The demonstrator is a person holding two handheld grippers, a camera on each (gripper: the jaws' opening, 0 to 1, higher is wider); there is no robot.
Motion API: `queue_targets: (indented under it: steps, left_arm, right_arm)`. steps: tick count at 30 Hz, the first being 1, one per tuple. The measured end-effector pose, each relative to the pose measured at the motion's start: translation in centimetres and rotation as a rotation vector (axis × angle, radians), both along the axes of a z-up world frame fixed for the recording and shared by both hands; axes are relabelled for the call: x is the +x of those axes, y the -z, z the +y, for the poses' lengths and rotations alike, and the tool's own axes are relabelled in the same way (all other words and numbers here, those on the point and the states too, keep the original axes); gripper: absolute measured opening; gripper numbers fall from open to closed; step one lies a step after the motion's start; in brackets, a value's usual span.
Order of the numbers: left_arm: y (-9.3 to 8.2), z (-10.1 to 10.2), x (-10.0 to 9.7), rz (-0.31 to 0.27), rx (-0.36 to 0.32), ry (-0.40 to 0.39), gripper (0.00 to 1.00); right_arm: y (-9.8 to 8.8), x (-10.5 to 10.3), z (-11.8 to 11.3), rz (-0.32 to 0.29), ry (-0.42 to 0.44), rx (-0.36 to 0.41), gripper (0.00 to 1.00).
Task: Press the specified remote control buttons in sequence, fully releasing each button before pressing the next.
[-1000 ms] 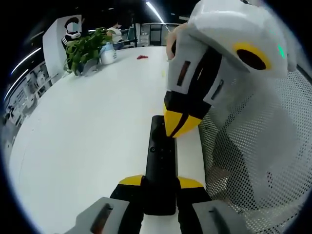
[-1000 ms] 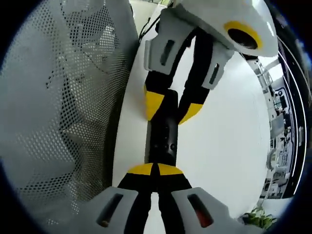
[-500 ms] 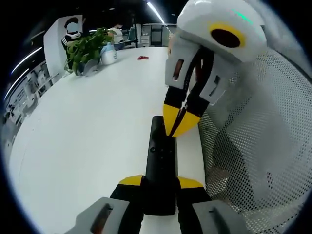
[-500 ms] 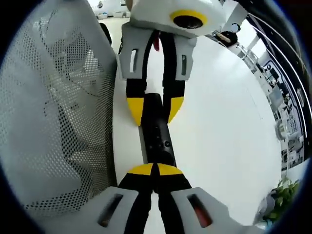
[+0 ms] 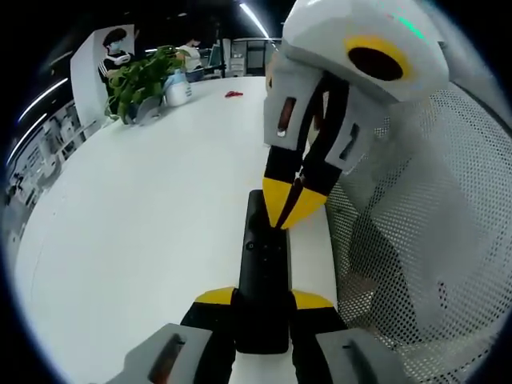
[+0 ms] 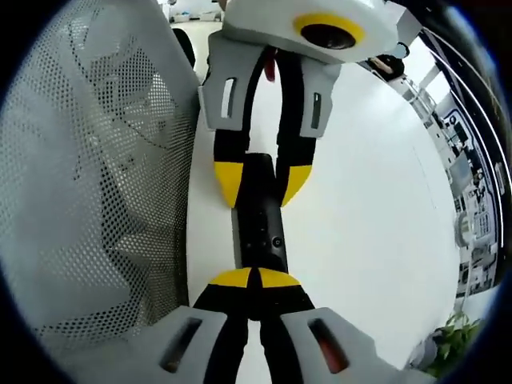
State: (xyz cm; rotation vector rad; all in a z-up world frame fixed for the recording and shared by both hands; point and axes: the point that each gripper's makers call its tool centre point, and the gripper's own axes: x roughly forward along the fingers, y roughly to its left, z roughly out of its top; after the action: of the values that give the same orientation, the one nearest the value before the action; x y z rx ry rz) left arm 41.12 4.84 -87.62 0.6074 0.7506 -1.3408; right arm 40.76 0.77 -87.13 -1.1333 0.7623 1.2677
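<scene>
The remote control [image 5: 262,264] looks like matt black plastic with a faint sheen along its length. The bench [image 5: 152,208] is a smooth white surface with a soft, even gloss. The left gripper [image 5: 262,298] and the right gripper [image 5: 288,216] have smooth grey-white plastic housings, and their fingers [image 5: 308,300] are black with glossy yellow plastic tips. To the right of the remote lies a white perforated mesh [image 5: 416,240], matt and cloth-like. In the right gripper view the same mesh [image 6: 104,176] shows dense round holes.

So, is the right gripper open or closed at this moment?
Shut. In the left gripper view, the right gripper shows its yellow fingertips meeting in one point above the remote control, with no gap between them.
</scene>
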Motion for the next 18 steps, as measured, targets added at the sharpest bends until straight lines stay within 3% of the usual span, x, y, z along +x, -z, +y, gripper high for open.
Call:
queue_targets:
  steps: [7,14,18]
  left_arm:
    - [-0.02,0.00,0.00,0.001,0.000,0.000,0.25]
    - [0.07,0.06,0.05,0.003,-0.002,-0.004,0.25]
    - [0.09,0.10,0.06,0.003,-0.003,-0.005,0.25]
  right_arm:
    - [0.01,0.03,-0.06,0.002,-0.032,-0.038,0.00]
    - [-0.14,0.26,-0.13,0.103,0.180,0.080,0.00]
    - [-0.21,0.27,-0.06,0.106,0.193,0.096,0.00]
